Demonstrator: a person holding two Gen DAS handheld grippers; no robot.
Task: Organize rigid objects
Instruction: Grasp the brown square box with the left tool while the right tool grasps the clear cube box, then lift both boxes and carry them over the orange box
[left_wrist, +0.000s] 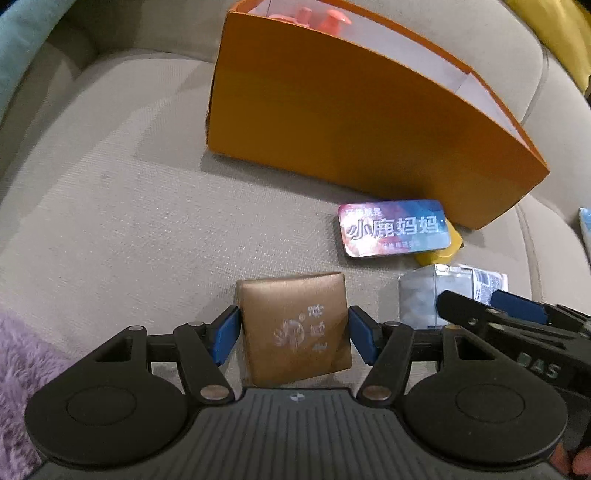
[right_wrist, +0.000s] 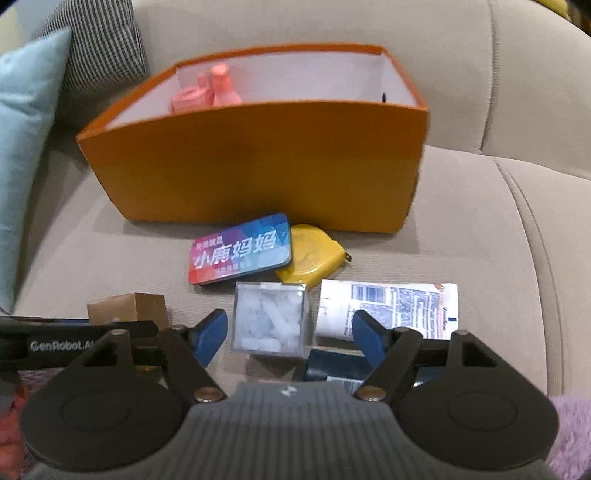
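While the orange box (right_wrist: 258, 173) sits far on the sofa (right_wrist: 480, 221), we risk the left hand-held gripper (left_wrist: 293, 334), clenched on the brown packet (left_wrist: 295, 328), colliding with the released right hand-held gripper (right_wrist: 290, 338) straddling the clear cube (right_wrist: 269, 319).

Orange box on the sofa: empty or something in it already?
Not empty. The open-topped orange cardboard box holds pink plastic items at its far left corner; the rest is hidden.
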